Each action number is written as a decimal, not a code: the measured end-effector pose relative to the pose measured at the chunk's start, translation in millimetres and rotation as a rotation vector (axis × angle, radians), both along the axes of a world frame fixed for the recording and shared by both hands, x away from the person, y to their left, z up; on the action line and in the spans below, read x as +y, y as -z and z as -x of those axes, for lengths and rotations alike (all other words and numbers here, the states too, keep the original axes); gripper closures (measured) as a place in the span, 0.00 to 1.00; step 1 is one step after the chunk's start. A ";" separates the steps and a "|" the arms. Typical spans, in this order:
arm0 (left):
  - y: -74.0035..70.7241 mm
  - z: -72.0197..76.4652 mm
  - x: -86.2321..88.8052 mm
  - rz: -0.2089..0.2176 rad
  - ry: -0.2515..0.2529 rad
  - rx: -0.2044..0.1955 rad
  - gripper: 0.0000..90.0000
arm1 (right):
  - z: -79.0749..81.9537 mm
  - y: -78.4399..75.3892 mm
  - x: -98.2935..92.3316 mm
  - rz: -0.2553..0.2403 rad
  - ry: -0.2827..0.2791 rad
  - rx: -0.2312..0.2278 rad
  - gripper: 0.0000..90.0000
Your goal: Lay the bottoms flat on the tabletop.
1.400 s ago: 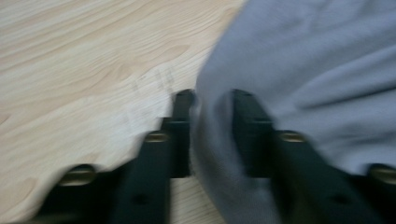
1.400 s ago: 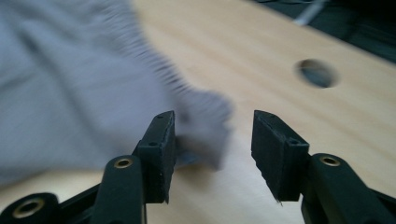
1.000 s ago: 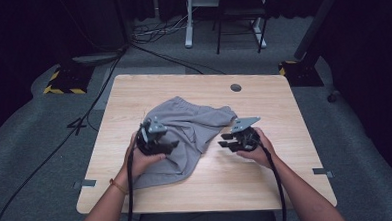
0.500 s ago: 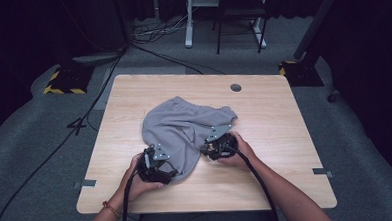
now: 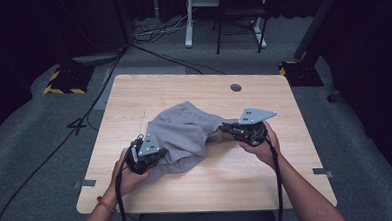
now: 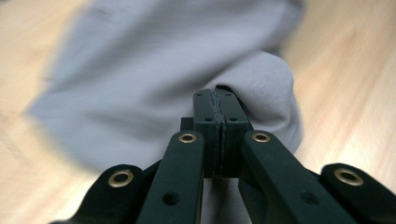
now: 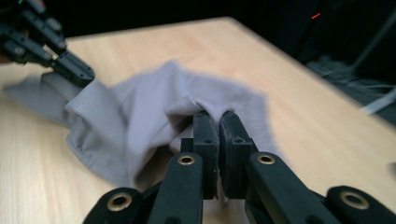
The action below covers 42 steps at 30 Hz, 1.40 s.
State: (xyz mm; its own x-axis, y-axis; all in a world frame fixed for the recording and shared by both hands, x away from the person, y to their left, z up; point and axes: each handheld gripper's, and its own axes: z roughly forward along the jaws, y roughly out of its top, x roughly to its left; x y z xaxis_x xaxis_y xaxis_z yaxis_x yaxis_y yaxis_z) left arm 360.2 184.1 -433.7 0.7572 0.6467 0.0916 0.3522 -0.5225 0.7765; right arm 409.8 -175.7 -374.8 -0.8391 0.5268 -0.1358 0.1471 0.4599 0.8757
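Observation:
A grey cloth point(image 5: 182, 131) lies bunched on the middle of the wooden table point(image 5: 193, 88). My left gripper point(image 5: 158, 154) is at its near left edge. The jaws have just closed and are shut on a fold of the cloth point(image 6: 140, 70), as the left gripper view point(image 6: 217, 98) shows. My right gripper point(image 5: 226, 130) is at the cloth's right edge, lifted a little. Its jaws have just closed too and pinch a ridge of cloth point(image 7: 140, 107) between the pads point(image 7: 214, 119). In the right gripper view, the left gripper point(image 7: 77, 70) holds the far corner.
A round cable hole point(image 5: 235, 87) sits near the table's back edge. Bare wood lies to the right of and in front of the cloth. Behind the table are a white desk frame point(image 5: 187, 21), floor cables and a yellow-black striped base point(image 5: 62, 84).
Both grippers have taken hold of the cloth. The right gripper has moved right and up with its edge, and the left has shifted slightly left, stretching the cloth between them.

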 end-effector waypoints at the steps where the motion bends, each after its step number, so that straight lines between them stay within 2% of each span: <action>1: 0.0 0.0 0.0 0.000 0.000 0.000 0.98 | 0.0 0.0 0.0 0.000 0.000 0.000 0.97; 2: -9.4 -2.6 6.6 0.026 -0.033 -0.030 0.99 | -0.2 -14.2 -5.9 -0.006 0.044 -0.031 0.96; 4: -17.8 -7.5 14.5 0.069 -0.062 -0.042 0.98 | -8.0 -22.9 -12.6 -0.026 0.101 -0.042 0.96; 6: -23.9 -15.8 21.8 0.073 -0.110 -0.061 0.98 | -21.6 -26.0 -17.9 -0.023 0.163 -0.032 0.96; 8: -25.2 -28.5 28.9 0.069 -0.169 -0.063 0.98 | -38.4 -23.9 -22.0 0.003 0.215 -0.021 0.96; 9: -25.2 -28.5 28.9 0.069 -0.169 -0.063 0.98 | -47.2 -20.9 -23.9 0.018 0.252 -0.016 0.96; 10: -21.9 -44.3 36.3 0.067 -0.224 -0.040 0.98 | -56.1 -16.8 -26.1 0.022 0.281 -0.001 0.96; 11: -18.7 -52.1 39.3 0.064 -0.255 -0.025 0.98 | -64.5 -12.0 -28.2 0.030 0.302 0.018 0.96; 13: -10.3 -66.7 42.9 0.026 -0.318 -0.014 0.98 | -80.3 -0.3 -31.5 0.062 0.354 0.038 0.94; 14: -5.4 -73.8 44.5 0.004 -0.342 0.005 0.98 | -87.2 5.9 -33.9 0.052 0.375 0.062 0.91; 15: 0.3 -80.3 46.5 0.023 -0.361 0.027 0.98 | -93.3 12.0 -35.7 0.054 0.388 0.082 0.87; 17: 9.2 -91.1 49.5 0.002 -0.419 0.060 0.95 | -103.4 22.9 -37.8 0.085 0.436 0.107 0.78; 18: 12.6 -94.9 50.6 -0.005 -0.438 0.074 0.91 | -106.7 27.7 -39.3 0.083 0.440 0.131 0.74; 19: 12.6 -94.9 50.6 -0.005 -0.438 0.074 0.81 | -106.7 27.7 -39.3 0.083 0.440 0.131 0.74; 20: 16.6 -100.6 51.6 -0.008 -0.476 0.130 0.65 | -108.7 34.5 -41.9 0.109 0.456 0.145 0.60; 21: 16.2 -98.9 50.7 0.007 -0.461 0.132 0.56 | -107.9 37.3 -44.3 0.107 0.462 0.155 0.58; 22: 14.1 -94.7 48.6 0.036 -0.416 0.125 0.47 | -106.1 39.7 -47.7 0.093 0.438 0.174 0.56; 23: 10.7 -88.2 44.7 0.046 -0.374 0.102 0.37 | -103.1 41.6 -50.8 0.092 0.404 0.185 0.54; 24: 10.7 -88.2 44.7 0.046 -0.374 0.102 0.35 | -99.1 43.9 -53.7 0.105 0.392 0.180 0.54; 25: 6.7 -80.6 38.7 0.041 -0.343 0.074 0.34 | -95.2 47.0 -56.6 0.115 0.383 0.186 0.54; 26: -1.3 -64.0 24.6 0.057 -0.235 0.046 0.31 | -92.1 50.7 -59.4 0.126 0.357 0.200 0.54; 27: -3.7 -54.6 15.8 0.078 -0.181 0.042 0.30 | -88.6 55.1 -61.8 0.142 0.334 0.212 0.54; 29: -5.0 -38.4 -3.9 0.060 -0.062 0.026 0.30 | -83.8 66.8 -64.0 0.191 0.316 0.233 0.54; 31: 0.2 -27.3 -26.8 0.013 0.027 0.029 0.30 | -82.0 78.4 -64.2 0.240 0.298 0.240 0.54; 33: 8.8 -24.6 -46.5 -0.001 0.105 0.073 0.31 | -84.5 87.6 -63.6 0.255 0.283 0.273 0.53; 34: 13.9 -24.8 -56.5 -0.032 0.125 0.086 0.31 | -86.4 90.9 -63.0 0.259 0.280 0.280 0.54; 35: 19.3 -26.5 -65.4 -0.065 0.131 0.082 0.31 | -88.1 93.6 -62.3 0.264 0.281 0.281 0.55; 36: 24.2 -30.0 -72.7 -0.080 0.141 0.096 0.31 | -89.7 95.8 -61.5 0.269 0.280 0.282 0.55; 37: 24.2 -30.0 -72.7 -0.080 0.141 0.096 0.31 | -91.4 97.9 -61.1 0.274 0.274 0.282 0.56; 38: 32.4 -38.5 -83.4 -0.092 0.136 0.125 0.31 | -92.6 99.6 -60.8 0.279 0.272 0.281 0.58; 41: 40.9 -47.6 -94.2 -0.104 0.122 0.130 0.33 | -96.3 104.4 -61.9 0.281 0.271 0.285 0.61; 42: 42.7 -49.7 -96.7 -0.123 0.113 0.124 0.36 | -97.4 105.6 -62.6 0.275 0.277 0.286 0.62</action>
State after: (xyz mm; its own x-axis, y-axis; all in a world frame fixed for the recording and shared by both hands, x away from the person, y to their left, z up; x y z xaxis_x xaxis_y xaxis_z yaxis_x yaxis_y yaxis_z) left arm 409.9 87.4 -476.5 0.8346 0.5470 0.0659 0.3752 -0.6519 0.6590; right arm 507.2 -238.3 -480.4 -0.6962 0.7127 -0.0856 0.5142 0.5784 0.6333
